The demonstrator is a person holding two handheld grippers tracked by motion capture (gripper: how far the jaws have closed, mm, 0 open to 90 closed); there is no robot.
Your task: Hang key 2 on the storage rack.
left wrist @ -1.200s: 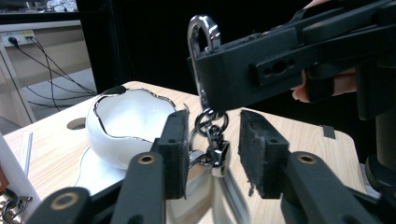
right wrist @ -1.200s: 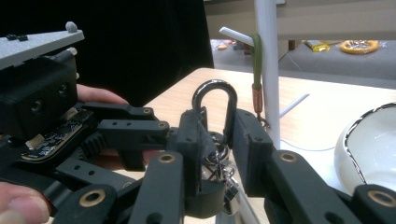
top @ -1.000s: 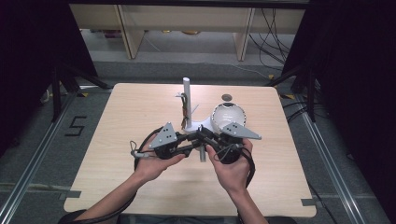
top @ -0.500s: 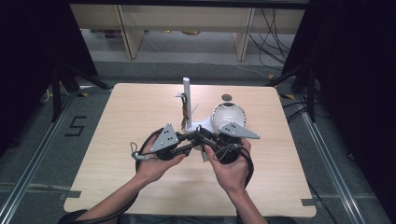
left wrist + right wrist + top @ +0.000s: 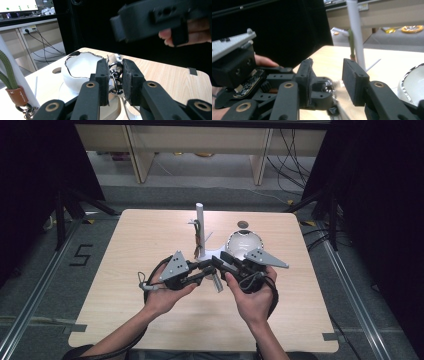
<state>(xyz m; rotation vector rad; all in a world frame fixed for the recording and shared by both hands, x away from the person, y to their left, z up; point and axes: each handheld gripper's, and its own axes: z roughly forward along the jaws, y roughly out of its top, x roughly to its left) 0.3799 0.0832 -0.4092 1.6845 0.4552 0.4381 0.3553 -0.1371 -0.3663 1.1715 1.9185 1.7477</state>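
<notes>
My left gripper [image 5: 115, 80] is shut on a small metal clasp [image 5: 114, 75]. In the high view the left gripper [image 5: 210, 266] meets my right gripper [image 5: 223, 259] over the table's middle, tip to tip. A pale strip [image 5: 216, 282] hangs below them. My right gripper [image 5: 328, 75] is open, its jaws standing either side of the left gripper's tips and the clasp [image 5: 329, 88]. A white stand post [image 5: 199, 227] rises just behind, carrying a green strap [image 5: 6, 72] with a brown tag [image 5: 17, 96].
A white bowl [image 5: 244, 244] with a dark rim sits right of the post, close behind the right gripper. A small dark disc [image 5: 243, 224] lies beyond it. The wooden table [image 5: 125, 320] has free room at the front and left; shelves and cables lie past its far edge.
</notes>
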